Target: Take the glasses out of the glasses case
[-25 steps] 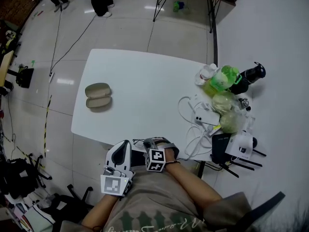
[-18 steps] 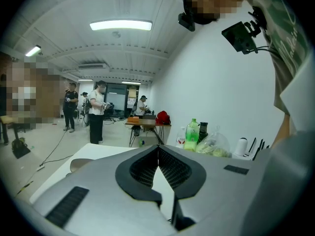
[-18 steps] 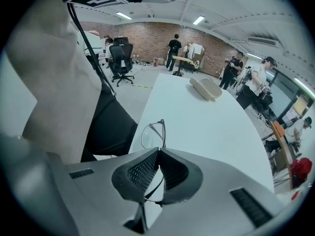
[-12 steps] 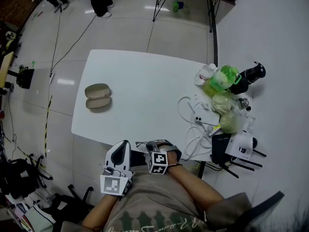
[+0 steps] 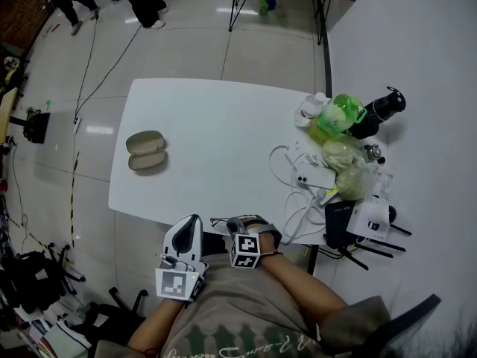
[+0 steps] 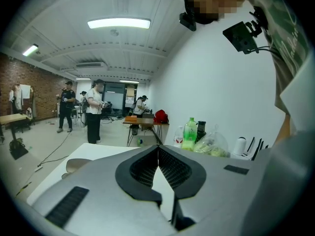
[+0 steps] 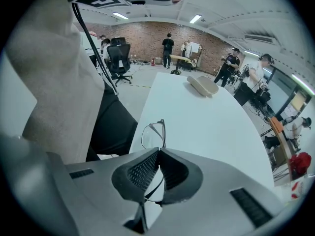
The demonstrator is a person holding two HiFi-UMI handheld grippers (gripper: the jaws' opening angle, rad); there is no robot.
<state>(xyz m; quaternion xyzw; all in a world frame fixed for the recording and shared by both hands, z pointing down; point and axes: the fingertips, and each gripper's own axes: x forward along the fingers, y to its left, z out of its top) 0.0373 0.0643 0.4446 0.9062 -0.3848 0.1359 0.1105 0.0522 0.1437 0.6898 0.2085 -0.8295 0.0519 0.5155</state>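
The glasses case (image 5: 146,151) lies open and empty-looking near the table's left side; it also shows far off as a tan case (image 7: 204,85). My right gripper (image 5: 234,222) is at the table's near edge, shut on the thin-framed glasses (image 5: 217,220). In the right gripper view the jaws meet on a temple arm, and one lens of the glasses (image 7: 153,134) sticks out past the right gripper (image 7: 158,152). My left gripper (image 5: 194,222) hangs just left of it, off the table edge. That left gripper (image 6: 158,149) is shut with nothing in it.
The white table (image 5: 216,140) carries clutter on its right side: a green bottle (image 5: 344,114), a black flask (image 5: 384,109), a white phone (image 5: 315,177), cables and plastic bags. Several people stand across the room. An office chair (image 7: 119,58) stands beside the table.
My right gripper with the glasses has drifted slightly toward the near edge, then held still. The left gripper has not moved; the head view shifted a little.
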